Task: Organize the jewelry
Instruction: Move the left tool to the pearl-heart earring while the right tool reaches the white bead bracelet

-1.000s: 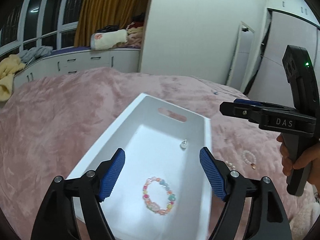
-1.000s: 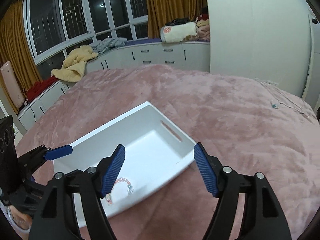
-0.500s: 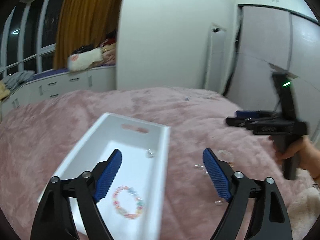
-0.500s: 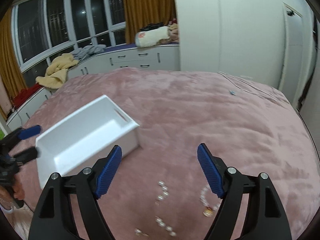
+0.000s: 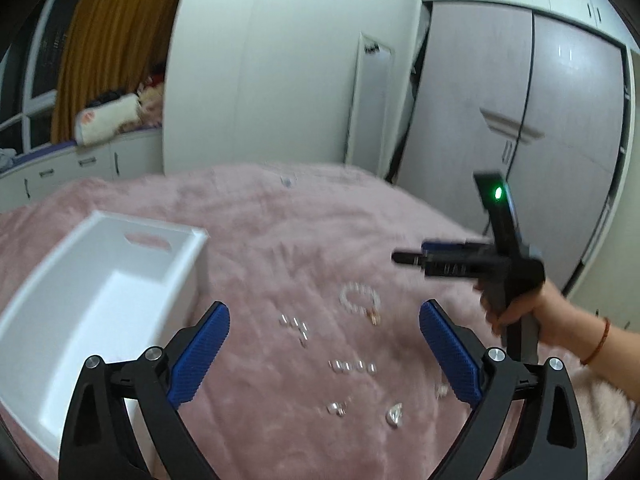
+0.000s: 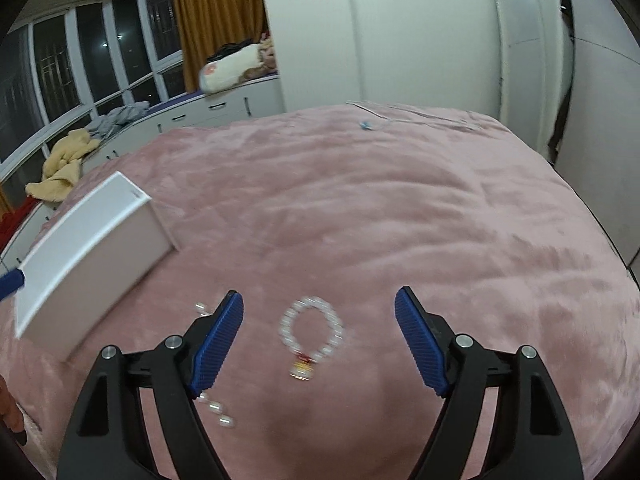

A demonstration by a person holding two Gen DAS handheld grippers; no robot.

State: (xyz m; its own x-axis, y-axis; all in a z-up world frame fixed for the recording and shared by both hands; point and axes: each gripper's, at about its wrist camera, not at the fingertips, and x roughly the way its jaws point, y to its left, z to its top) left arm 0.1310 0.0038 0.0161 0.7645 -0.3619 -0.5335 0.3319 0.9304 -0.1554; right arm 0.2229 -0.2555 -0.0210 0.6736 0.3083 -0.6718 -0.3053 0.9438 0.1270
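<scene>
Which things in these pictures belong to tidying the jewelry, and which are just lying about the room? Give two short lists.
Part of the job:
white box
white bead bracelet, between the open right gripper fingers
small loose silver pieces
open left gripper

Just lying about:
yellow towel
rolled white blanket
orange curtain
wardrobe
pink bedspread

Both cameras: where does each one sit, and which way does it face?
Left wrist: on the left gripper, facing across the pink bed; shows the right gripper and hand.
Right wrist: on the right gripper, looking down at the clear bead bracelet.
Shared: bracelet, white tray, bed.
</scene>
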